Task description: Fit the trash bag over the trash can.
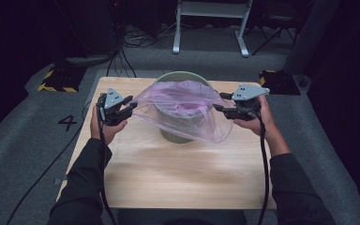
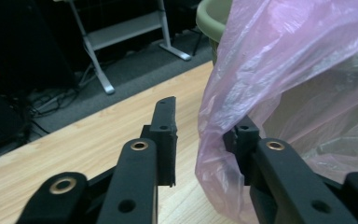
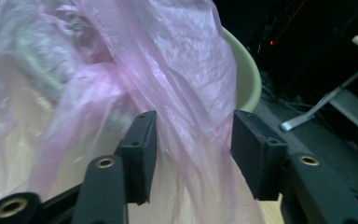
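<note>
Step in hand, as I read it: lining the green bin (image 1: 182, 79) with the pink plastic bag (image 1: 180, 110). The bin stands at about 12 o'clock on the wooden counter (image 1: 168, 173). The bag is draped over its mouth, partly sunk inside, and spread sideways toward both hands.

Left tool (image 1: 127, 106), 9 o'clock of the bin: jaws apart, not clamped. In the left gripper view the bag's edge lies against the inner face of one jaw, while the other jaw stands clear with bare counter between them. So the film is in the gap but I see no pinch.

Right tool (image 1: 222, 102), 3 o'clock of the bin: also unclenched. In the right gripper view a fold of bag (image 3: 186, 116) runs up between the jaws, with a gap on either side.

Neither tool has a firm hold yet; the bag looks to rest on the rim on its own.

Next move, my judgement: close each tool on a single layer of the bag's mouth, pull the two sides apart toward 9 and 3 o'clock, then draw the hem down over the rim. Risk: thin film slips out or both layers get pinched, keeping the mouth shut.
</note>
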